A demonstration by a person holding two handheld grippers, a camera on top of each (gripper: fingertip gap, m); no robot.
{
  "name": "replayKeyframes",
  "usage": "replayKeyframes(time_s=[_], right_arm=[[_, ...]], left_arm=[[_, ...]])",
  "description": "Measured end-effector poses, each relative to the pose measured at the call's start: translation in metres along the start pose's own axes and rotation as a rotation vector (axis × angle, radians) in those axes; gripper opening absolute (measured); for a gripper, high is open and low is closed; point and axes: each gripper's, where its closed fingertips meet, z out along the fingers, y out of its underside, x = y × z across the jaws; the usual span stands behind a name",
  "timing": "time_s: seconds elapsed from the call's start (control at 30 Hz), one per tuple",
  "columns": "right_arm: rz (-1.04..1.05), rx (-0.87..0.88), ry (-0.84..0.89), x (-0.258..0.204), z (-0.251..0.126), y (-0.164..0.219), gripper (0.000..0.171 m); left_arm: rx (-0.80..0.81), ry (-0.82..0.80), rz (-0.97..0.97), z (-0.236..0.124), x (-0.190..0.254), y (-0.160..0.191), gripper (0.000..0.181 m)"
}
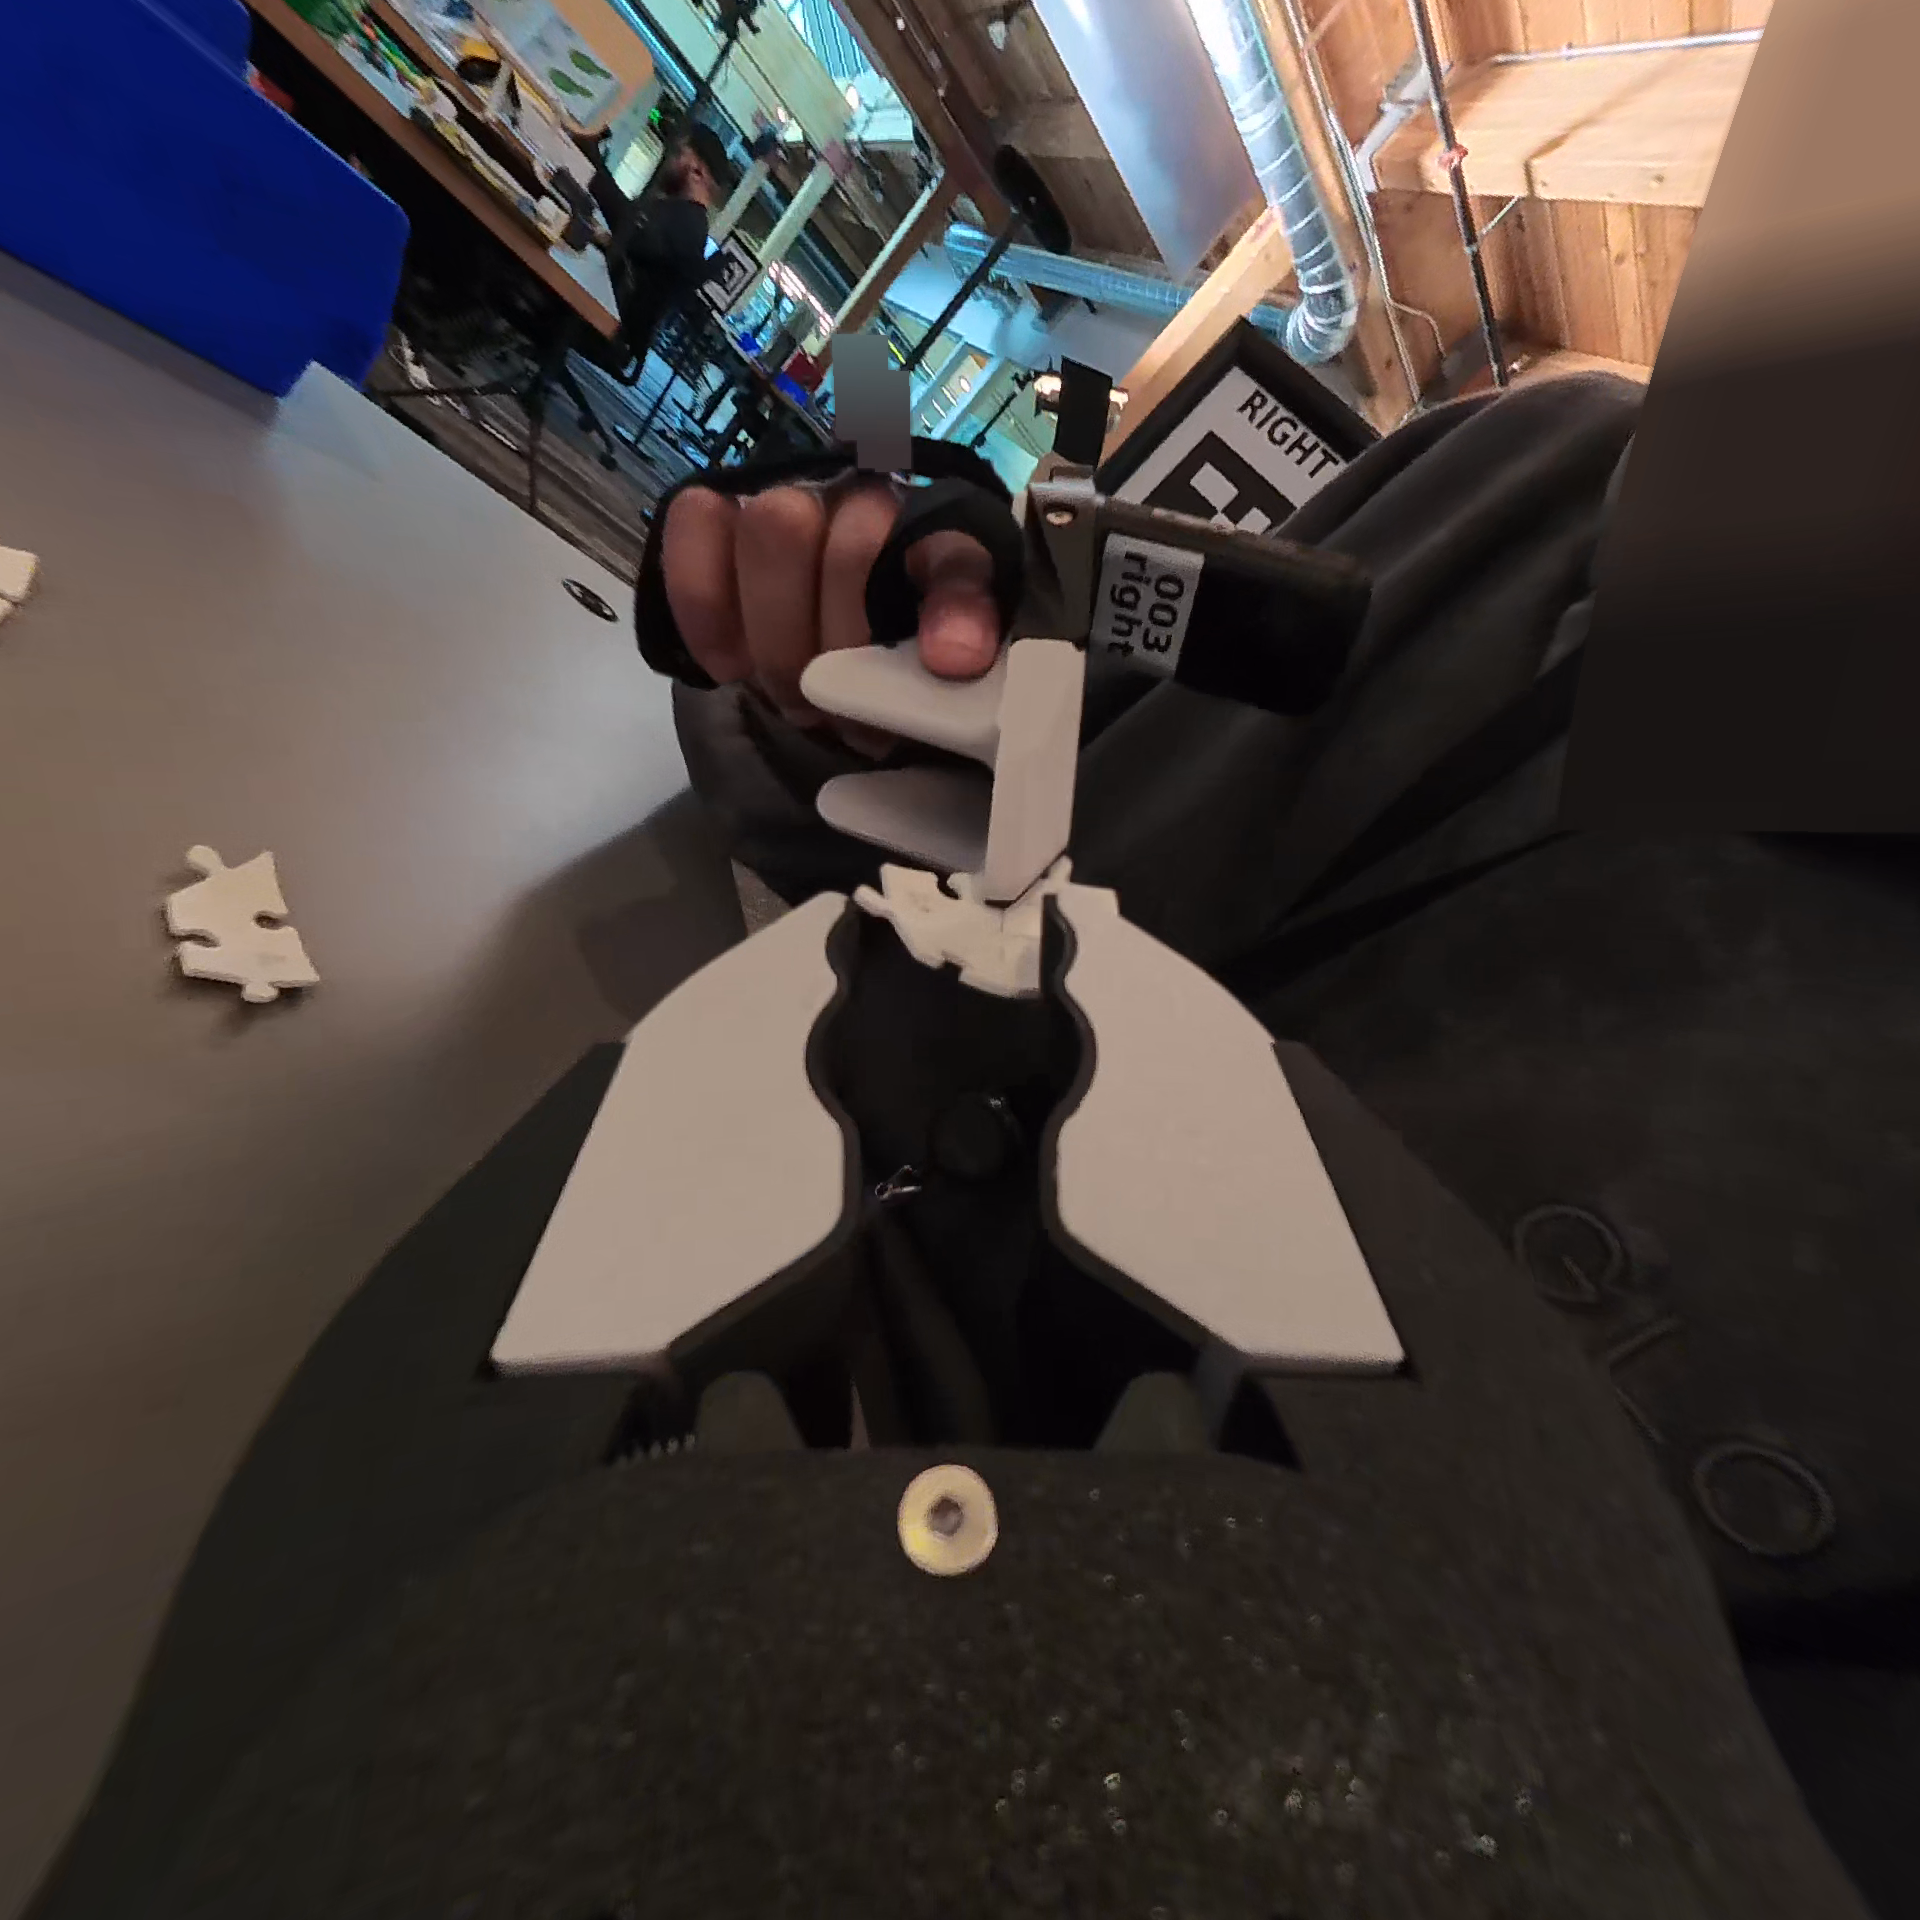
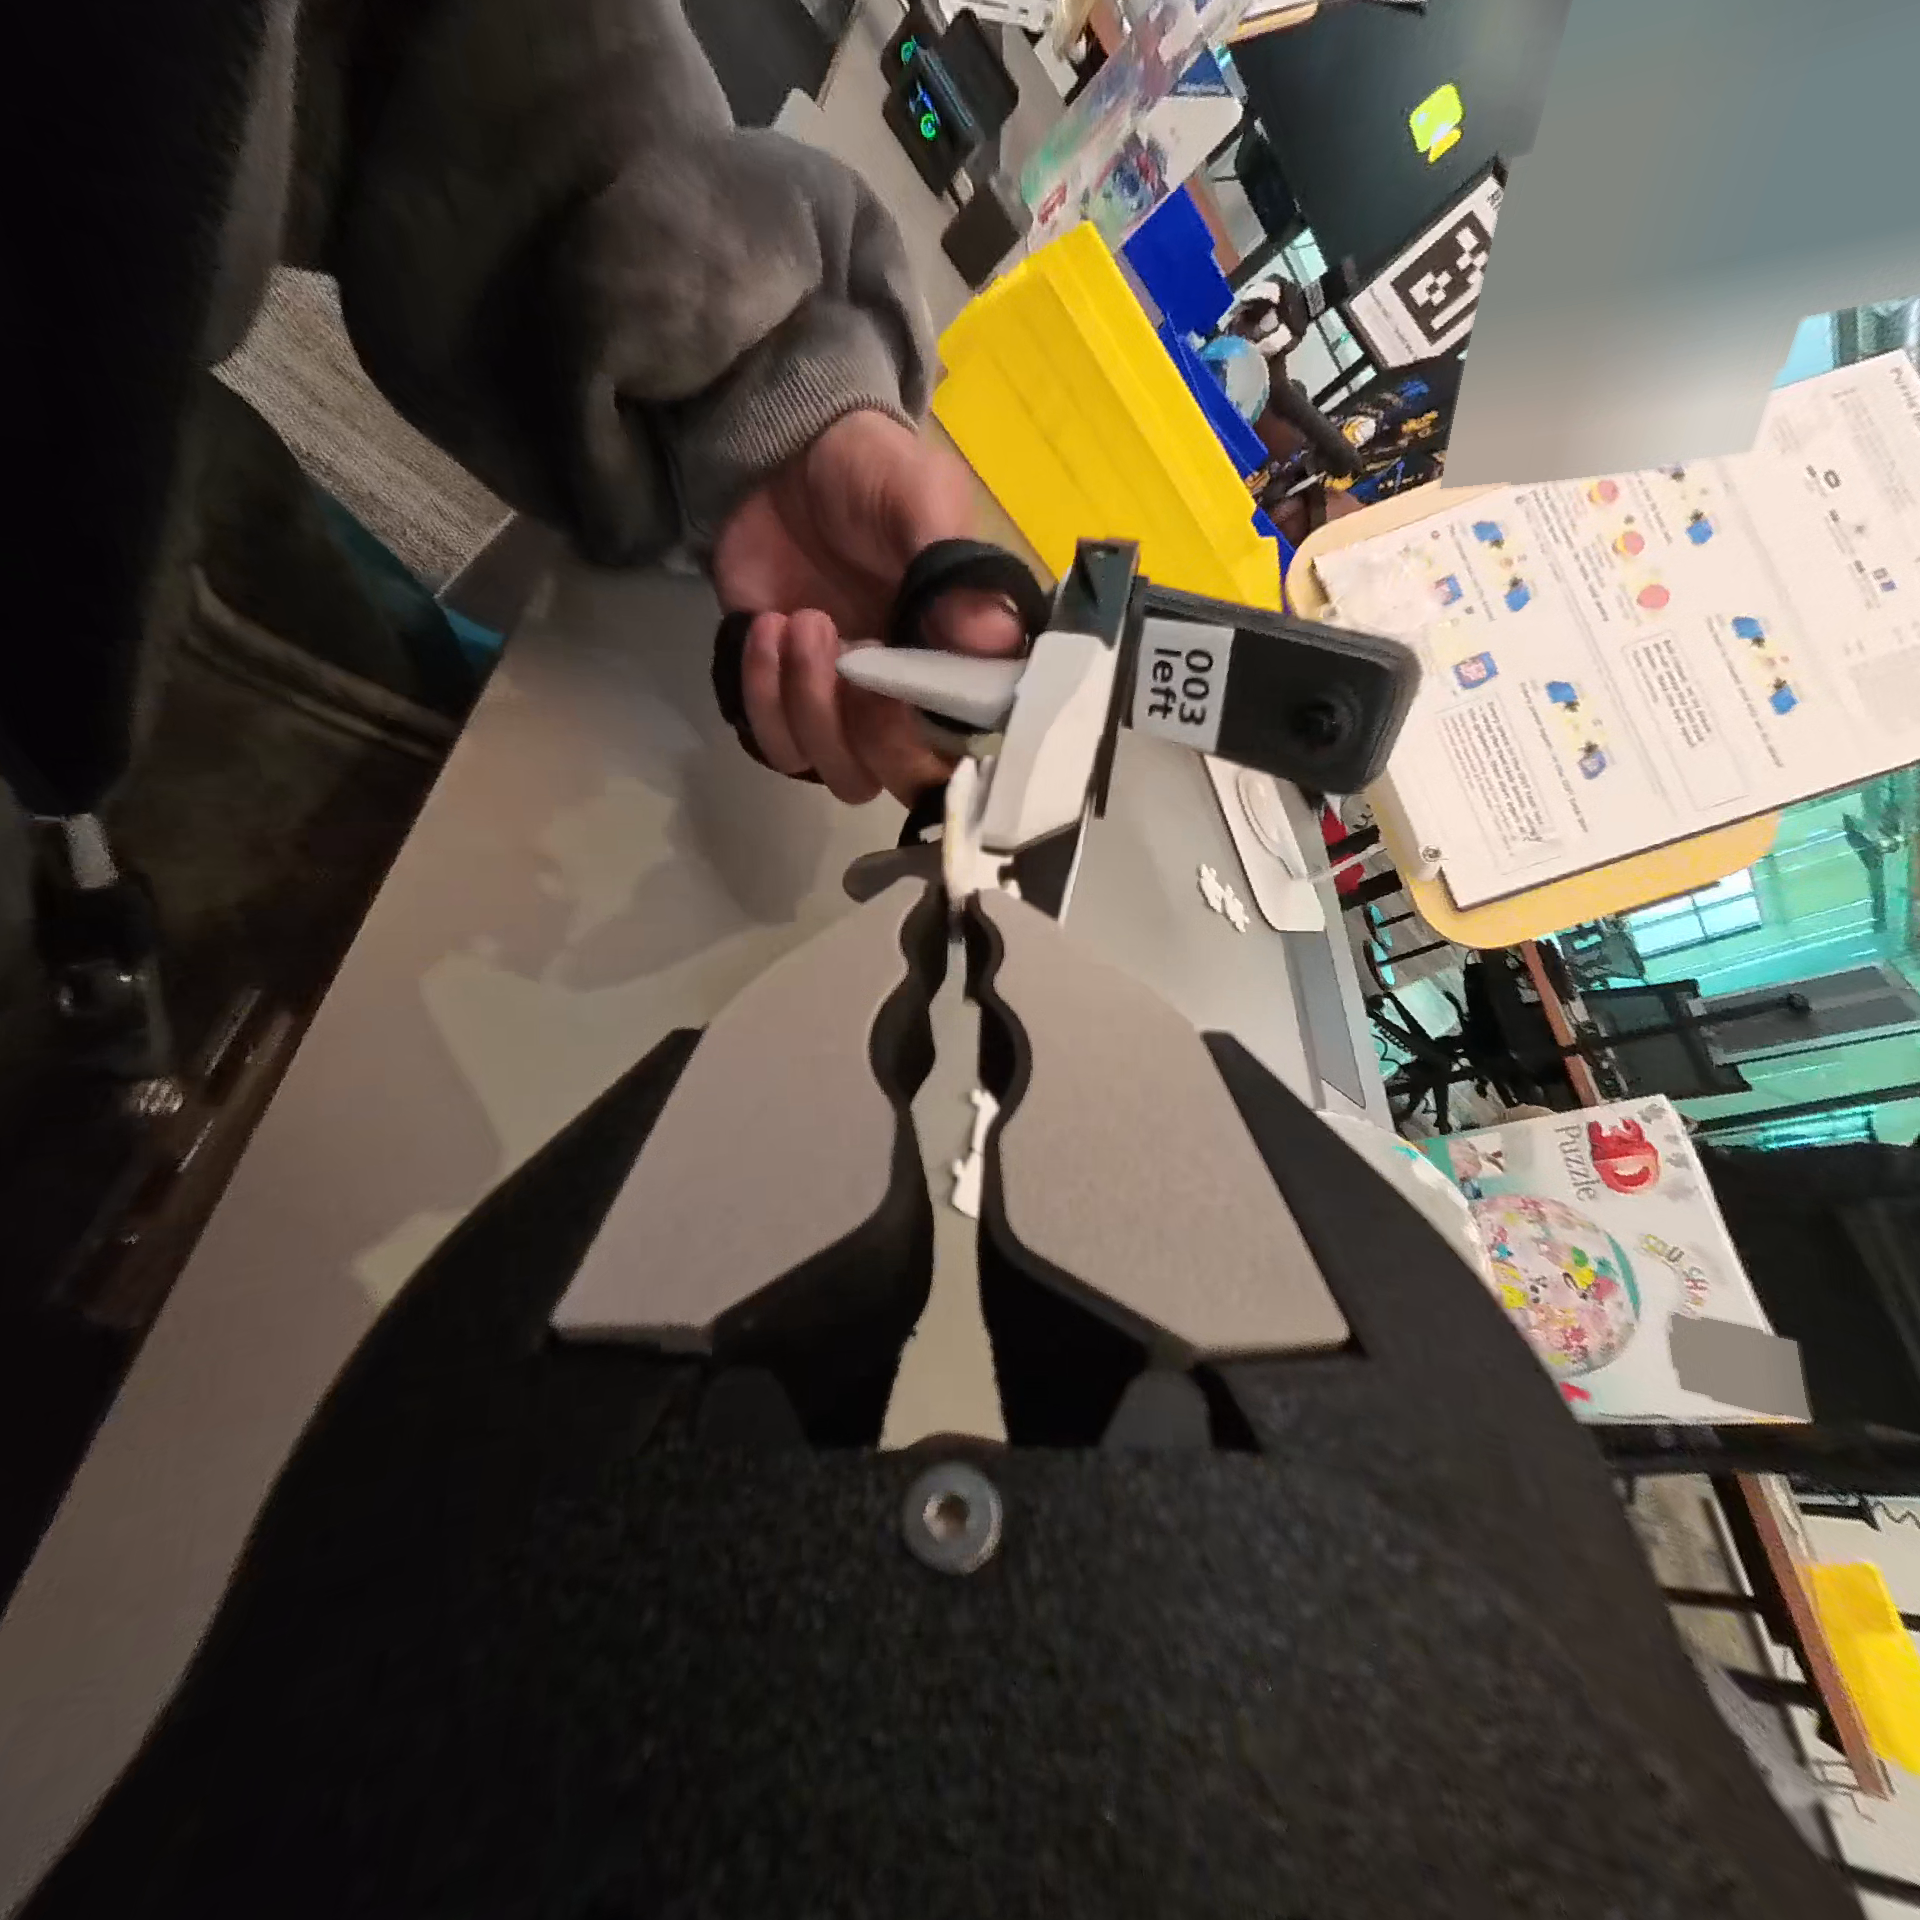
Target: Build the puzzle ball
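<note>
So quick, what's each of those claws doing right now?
Left gripper: shut on white puzzle pieces, held up off the table.
Right gripper: shut on the same puzzle pieces, meeting the left tip to tip.

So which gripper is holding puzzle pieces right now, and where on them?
Both seem to be. The left gripper and right gripper each pinch the white puzzle pieces at an edge with their fingertips, meeting tip to tip above the table.

Claw tips hide the white puzzle pieces' join; the outlines blur.
</note>
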Motion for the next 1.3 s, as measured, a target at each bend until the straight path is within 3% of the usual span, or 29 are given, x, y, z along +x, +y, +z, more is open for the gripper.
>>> replayKeyframes(time_s=[0.1,0.17,0.3,0.5,0.87,1.13,1.3], right_arm=[[0.000,-0.011,0.007,0.000,0.001,0.001,0.002],[-0.024,-0.051,0.025,0.002,0.002,0.006,0.002],[-0.008,-0.100,0.033,0.003,0.005,0.014,0.002],[0.052,-0.072,0.038,0.006,0.007,0.005,0.002],[0.006,-0.004,-0.022,-0.003,0.000,-0.009,0.012],[-0.043,-0.046,0.036,0.004,0.002,-0.005,0.003],[-0.007,-0.069,0.052,0.012,-0.001,0.000,0.002]], left_arm=[[-0.015,0.035,-0.025,0.000,0.000,0.002,0.036],[0.001,0.051,-0.037,-0.003,0.002,-0.001,0.050],[0.030,-0.012,0.000,-0.008,-0.002,-0.005,0.063],[-0.023,0.032,0.001,0.001,0.003,0.004,0.046],[-0.038,0.132,-0.030,0.000,0.013,0.005,0.046],[-0.028,0.191,-0.044,0.001,0.020,0.005,0.039],[0.008,0.129,-0.051,-0.003,0.010,-0.001,0.051]])
